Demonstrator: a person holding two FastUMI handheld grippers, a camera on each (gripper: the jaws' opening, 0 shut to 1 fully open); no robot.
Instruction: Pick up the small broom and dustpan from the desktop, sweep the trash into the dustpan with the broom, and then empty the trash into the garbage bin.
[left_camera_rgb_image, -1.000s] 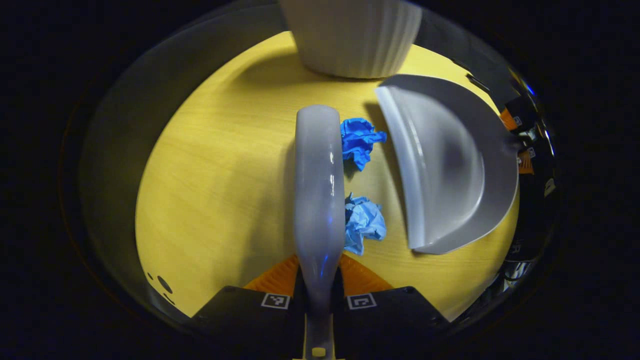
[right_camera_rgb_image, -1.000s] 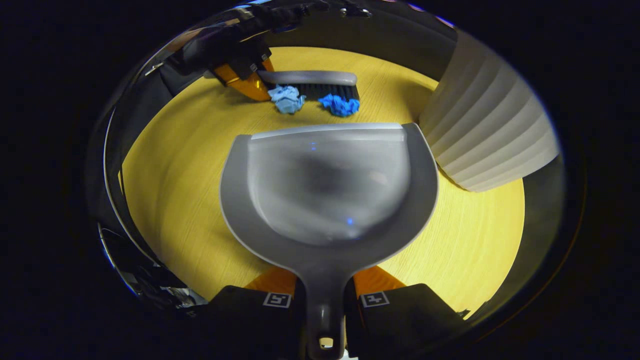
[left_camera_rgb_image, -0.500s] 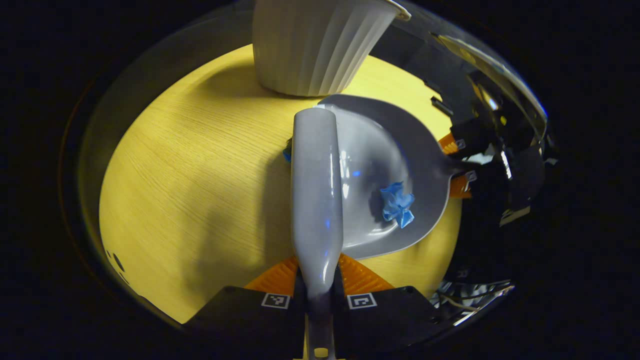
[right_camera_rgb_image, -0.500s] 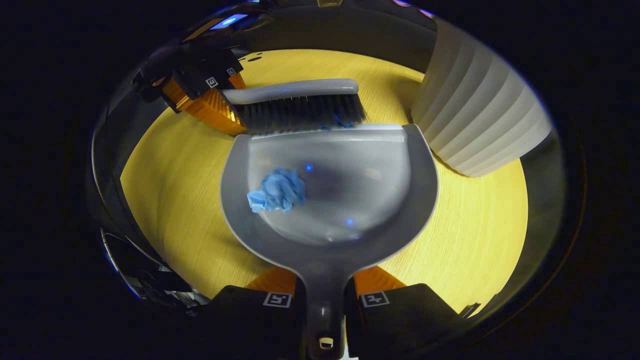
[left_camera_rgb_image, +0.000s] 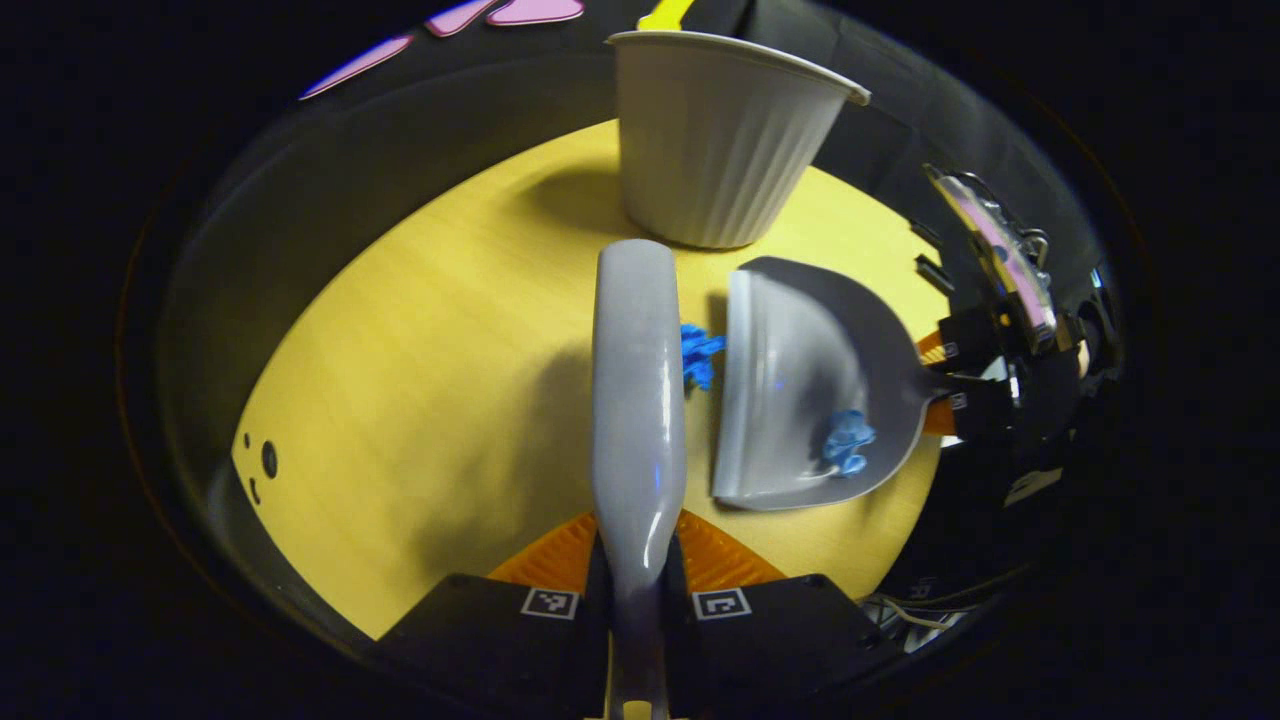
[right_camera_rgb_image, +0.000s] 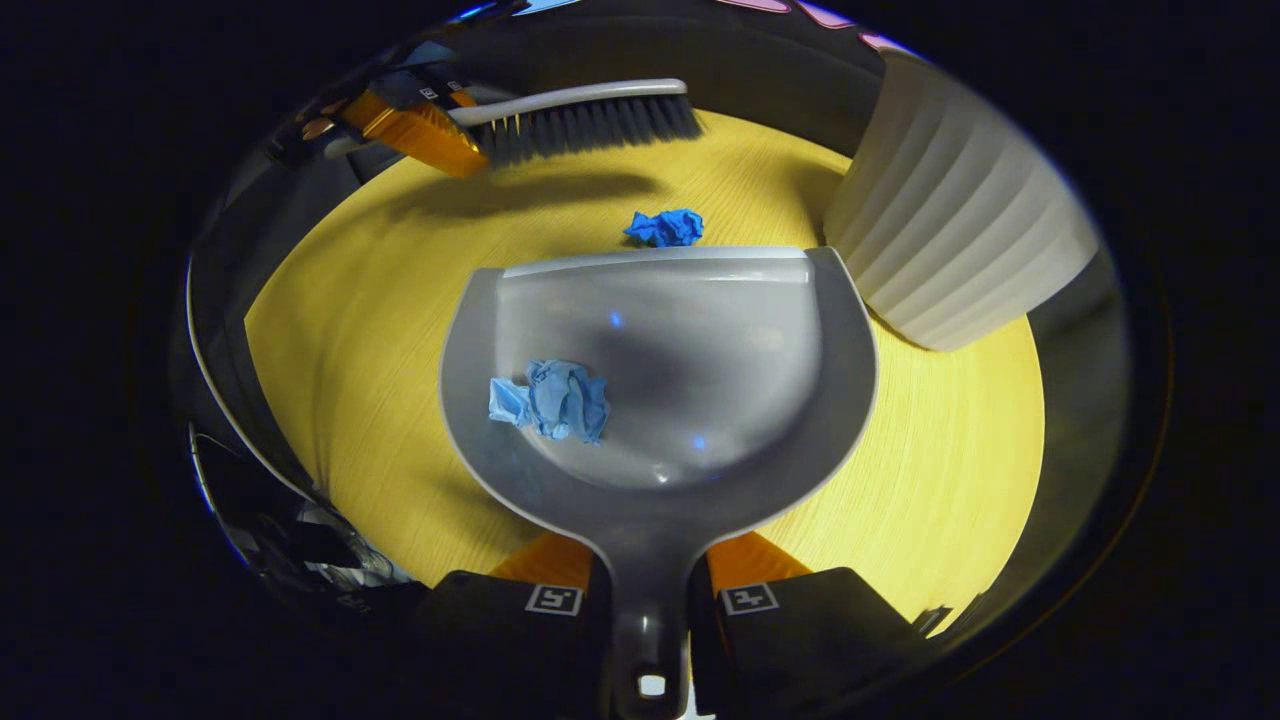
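Right gripper (right_camera_rgb_image: 650, 600) clamps dustpan (right_camera_rgb_image: 740, 330) flat on counter (right_camera_rgb_image: 380, 300) w/ one paper wad (right_camera_rgb_image: 552, 398) inside; left gripper (left_camera_rgb_image: 637, 600) clamps broom (left_camera_rgb_image: 637, 380), raised to sweep the dark-blue wad (right_camera_rgb_image: 665, 227) at the pan's lip.

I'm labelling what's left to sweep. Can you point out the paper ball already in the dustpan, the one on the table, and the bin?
light blue paper ball (right_camera_rgb_image: 552, 400), right gripper view, its crumpled middle
dark blue paper ball (right_camera_rgb_image: 665, 227), right gripper view, its middle
garbage bin (left_camera_rgb_image: 715, 160), left gripper view, ribbed side wall
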